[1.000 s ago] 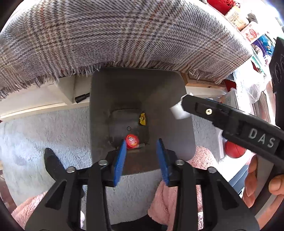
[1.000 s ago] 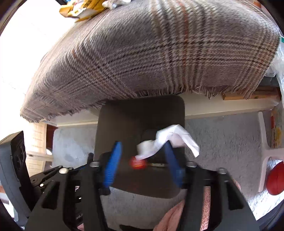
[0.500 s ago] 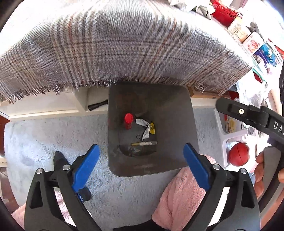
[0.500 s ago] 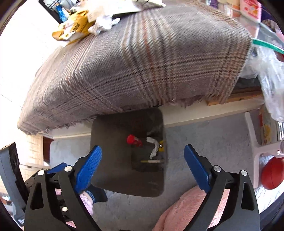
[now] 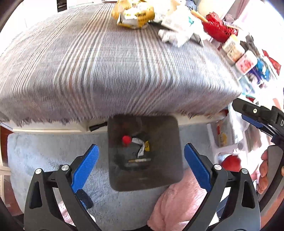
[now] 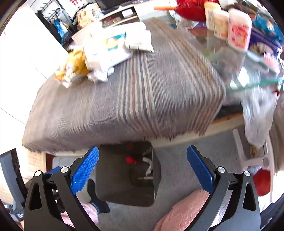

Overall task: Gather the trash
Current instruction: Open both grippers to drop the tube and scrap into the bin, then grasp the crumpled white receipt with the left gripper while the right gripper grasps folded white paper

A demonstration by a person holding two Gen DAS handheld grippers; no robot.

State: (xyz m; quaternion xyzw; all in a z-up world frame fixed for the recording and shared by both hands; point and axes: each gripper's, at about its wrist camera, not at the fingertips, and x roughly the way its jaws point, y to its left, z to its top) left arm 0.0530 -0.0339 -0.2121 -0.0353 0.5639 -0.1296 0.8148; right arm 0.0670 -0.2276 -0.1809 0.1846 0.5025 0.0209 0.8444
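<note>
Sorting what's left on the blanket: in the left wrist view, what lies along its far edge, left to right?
Yellow wrapper → white crumpled papers → red mesh item → small cream tub.

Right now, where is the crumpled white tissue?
In both wrist views the crumpled white tissue lies at the bottom of the dark square bin, just right of the red cap.
</note>
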